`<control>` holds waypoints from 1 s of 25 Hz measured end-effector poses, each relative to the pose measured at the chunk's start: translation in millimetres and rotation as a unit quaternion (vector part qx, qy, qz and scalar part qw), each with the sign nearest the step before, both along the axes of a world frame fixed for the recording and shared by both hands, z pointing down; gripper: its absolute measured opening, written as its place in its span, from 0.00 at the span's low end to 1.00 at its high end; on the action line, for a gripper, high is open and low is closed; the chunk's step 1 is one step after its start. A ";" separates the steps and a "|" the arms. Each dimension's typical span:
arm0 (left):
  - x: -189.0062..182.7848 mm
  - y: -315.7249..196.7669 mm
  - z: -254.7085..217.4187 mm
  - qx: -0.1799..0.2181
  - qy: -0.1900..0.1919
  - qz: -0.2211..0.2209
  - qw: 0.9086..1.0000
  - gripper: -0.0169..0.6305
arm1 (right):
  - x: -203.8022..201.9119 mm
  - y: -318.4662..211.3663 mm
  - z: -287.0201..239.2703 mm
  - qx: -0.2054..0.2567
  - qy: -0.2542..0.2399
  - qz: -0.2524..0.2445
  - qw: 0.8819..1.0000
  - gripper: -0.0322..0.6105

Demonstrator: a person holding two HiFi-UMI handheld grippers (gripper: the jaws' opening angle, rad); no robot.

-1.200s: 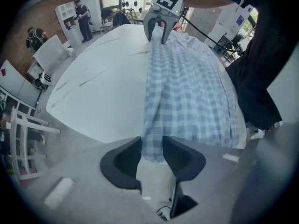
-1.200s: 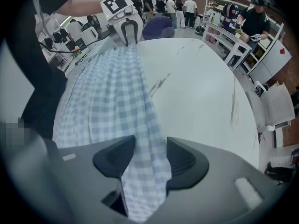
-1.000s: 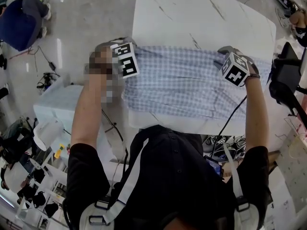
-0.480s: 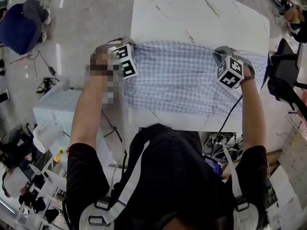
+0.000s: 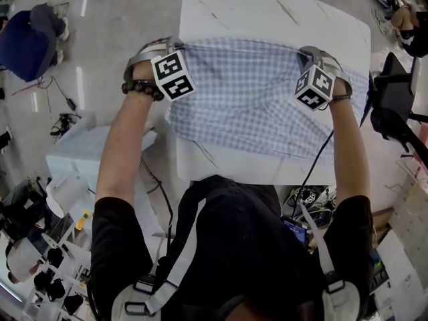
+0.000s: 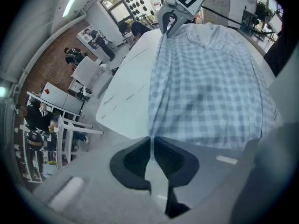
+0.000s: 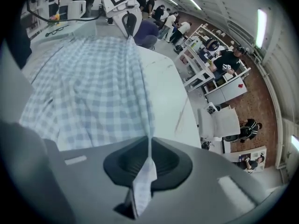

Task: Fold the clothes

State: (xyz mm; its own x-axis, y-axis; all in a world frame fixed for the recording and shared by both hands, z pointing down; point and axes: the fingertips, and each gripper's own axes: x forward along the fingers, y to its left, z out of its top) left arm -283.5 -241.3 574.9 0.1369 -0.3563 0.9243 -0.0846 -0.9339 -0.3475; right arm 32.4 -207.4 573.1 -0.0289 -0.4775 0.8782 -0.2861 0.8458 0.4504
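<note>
A blue-and-white checked garment (image 5: 244, 95) lies spread across the white marble table (image 5: 267, 5). My left gripper (image 5: 172, 45) is shut on the cloth's far left edge, and the fabric (image 6: 205, 78) runs out from between its jaws (image 6: 152, 140). At the far right edge my right gripper (image 5: 309, 51) is shut as well, with a strip of checked cloth (image 7: 88, 87) pinched between its pads (image 7: 149, 141). The edge between the two grippers is pulled taut and raised a little off the table. Each gripper view shows the other gripper (image 6: 170, 18) (image 7: 127, 18) at the far end of that edge.
A black chair (image 5: 394, 105) stands close to the table's right side. A pale blue box (image 5: 73, 152) and cables lie on the floor at the left. Desks, shelves and several people fill the background in both gripper views.
Both grippers have moved away from me toward the table's far edge and risen slightly, drawing the garment's far edge with them. The near edge has slid a little farther onto the table.
</note>
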 end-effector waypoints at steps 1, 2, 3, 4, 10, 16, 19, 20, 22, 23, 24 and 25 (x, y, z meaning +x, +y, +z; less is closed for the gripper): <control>0.8 -3.6 1.3 0.001 -0.001 0.000 1.000 0.07 | 0.7 -2.5 -0.1 0.002 0.001 0.003 1.000 0.09; 1.1 -6.1 2.6 0.002 -0.002 0.000 1.000 0.07 | 1.2 -4.1 -1.0 0.006 0.002 0.005 1.000 0.09; 1.2 -8.0 3.0 0.003 -0.002 -0.001 1.000 0.07 | 1.3 -5.3 -3.1 0.010 0.002 0.007 1.000 0.09; 1.6 -9.7 1.6 0.007 -0.002 -0.002 1.000 0.07 | 1.5 -6.3 -6.6 0.015 0.002 0.009 1.000 0.09; 3.6 5.6 -26.7 0.066 0.003 0.012 0.998 0.07 | 1.3 13.0 -42.1 0.066 0.004 0.013 0.998 0.09; -6.2 63.7 -48.2 0.090 0.011 0.023 0.996 0.08 | -13.8 85.9 -57.5 0.075 0.010 -0.011 0.997 0.09; -10.6 98.4 -43.3 0.074 0.013 0.023 0.997 0.07 | -19.3 122.0 -54.2 0.067 0.020 -0.021 0.997 0.09; -11.6 110.5 -40.8 0.068 0.012 0.024 0.997 0.07 | -20.4 133.5 -52.6 0.066 0.023 -0.022 0.997 0.09; -12.6 133.8 -37.8 0.061 0.012 0.022 0.998 0.07 | -21.1 156.3 -50.6 0.065 0.025 -0.018 0.997 0.09; -12.7 145.0 -37.5 0.059 0.014 0.019 0.998 0.07 | -21.2 167.7 -50.7 0.064 0.024 -0.013 0.998 0.09; -13.0 155.8 -37.7 0.057 0.017 0.014 0.998 0.08 | -21.5 178.8 -51.5 0.064 0.023 -0.008 0.998 0.09; -13.6 166.2 -37.8 0.055 0.020 0.009 0.998 0.07 | -22.3 189.6 -52.5 0.064 0.022 -0.003 0.998 0.09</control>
